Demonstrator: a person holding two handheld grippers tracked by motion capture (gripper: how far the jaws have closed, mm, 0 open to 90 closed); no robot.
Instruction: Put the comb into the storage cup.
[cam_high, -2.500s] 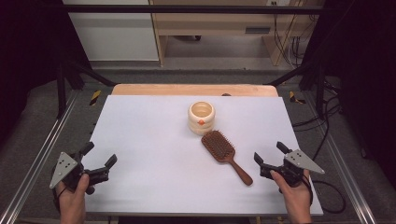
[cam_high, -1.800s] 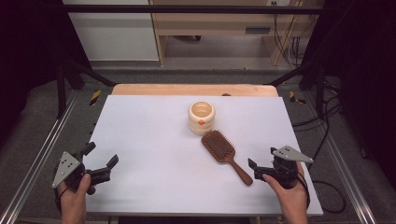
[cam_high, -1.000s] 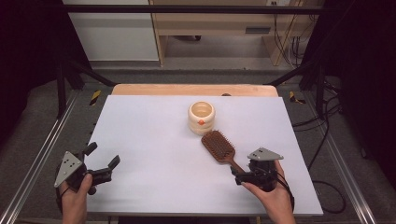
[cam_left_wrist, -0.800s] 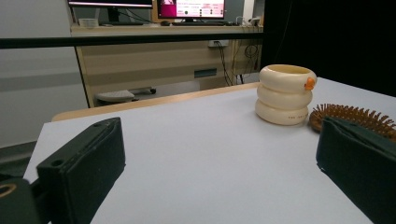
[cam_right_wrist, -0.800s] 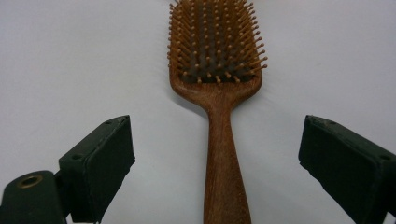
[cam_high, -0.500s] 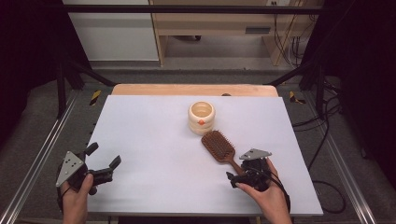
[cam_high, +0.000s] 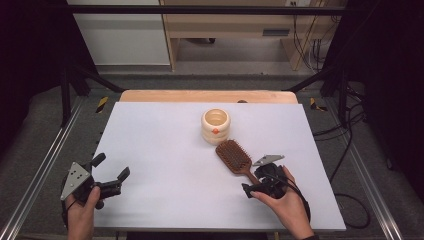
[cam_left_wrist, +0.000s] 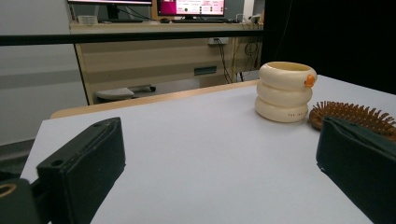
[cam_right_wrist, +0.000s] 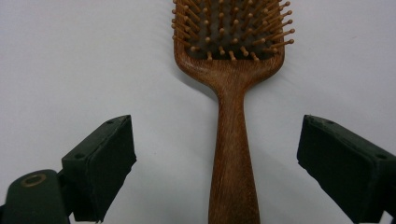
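Observation:
A brown wooden hairbrush (cam_high: 234, 156) lies bristles up on the white table (cam_high: 165, 150), with its handle pointing toward the near right. My right gripper (cam_high: 254, 181) hovers over the end of that handle. In the right gripper view the brush (cam_right_wrist: 232, 116) runs up between the two black jaws of my right gripper (cam_right_wrist: 224, 163), which stands open, and neither pad touches the wood. A cream ringed cup (cam_high: 215, 126) with an orange dot stands just beyond the brush head. At the near left my left gripper (cam_high: 112, 166) is open and holds nothing.
In the left gripper view the cup (cam_left_wrist: 285, 92) and brush bristles (cam_left_wrist: 355, 114) show beyond my left gripper (cam_left_wrist: 219, 158). A wooden strip (cam_high: 200, 96) borders the table's far edge. Metal rails (cam_high: 45, 160) flank the table, and cables (cam_high: 345, 150) trail at right.
My right gripper has moved left from the table's near right corner to the brush handle, which now lies between its open jaws. The left gripper, cup and brush have stayed put.

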